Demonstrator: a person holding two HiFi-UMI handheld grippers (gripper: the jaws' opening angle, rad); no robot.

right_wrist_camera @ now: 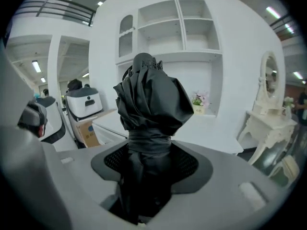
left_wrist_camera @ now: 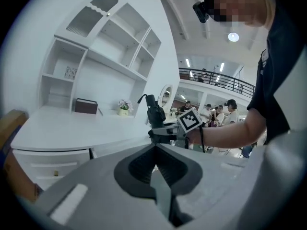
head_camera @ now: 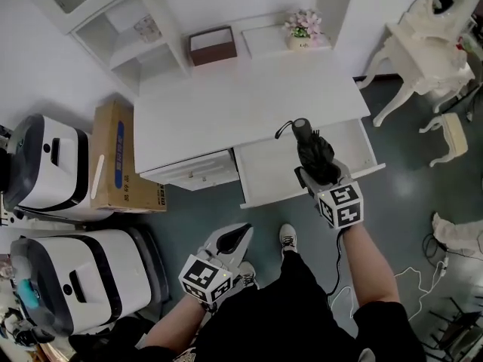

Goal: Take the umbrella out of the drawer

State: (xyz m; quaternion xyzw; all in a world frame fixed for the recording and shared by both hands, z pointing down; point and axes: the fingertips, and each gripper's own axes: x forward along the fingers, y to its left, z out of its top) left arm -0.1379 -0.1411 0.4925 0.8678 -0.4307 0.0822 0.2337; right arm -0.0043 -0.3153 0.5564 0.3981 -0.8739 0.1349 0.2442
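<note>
A folded black umbrella (head_camera: pixel 313 151) stands upright in my right gripper (head_camera: pixel 315 173), which is shut on it, above the open white drawer (head_camera: pixel 260 173) of the desk. In the right gripper view the umbrella (right_wrist_camera: pixel 146 128) fills the middle, pinched between the jaws. From the left gripper view I see the umbrella (left_wrist_camera: pixel 154 114) and the right gripper's marker cube (left_wrist_camera: pixel 190 120) out in front. My left gripper (head_camera: pixel 230 241) hangs low near the person's legs, shut with nothing in it.
The white desk (head_camera: pixel 241 104) carries a brown box (head_camera: pixel 212 45) and a small flower pot (head_camera: pixel 303 30). A second, smaller drawer (head_camera: pixel 198 170) stands ajar at left. A cardboard box (head_camera: pixel 121 161) and two white machines (head_camera: pixel 53 164) stand left; a white dressing table (head_camera: pixel 426 55) and stool (head_camera: pixel 453 134) right.
</note>
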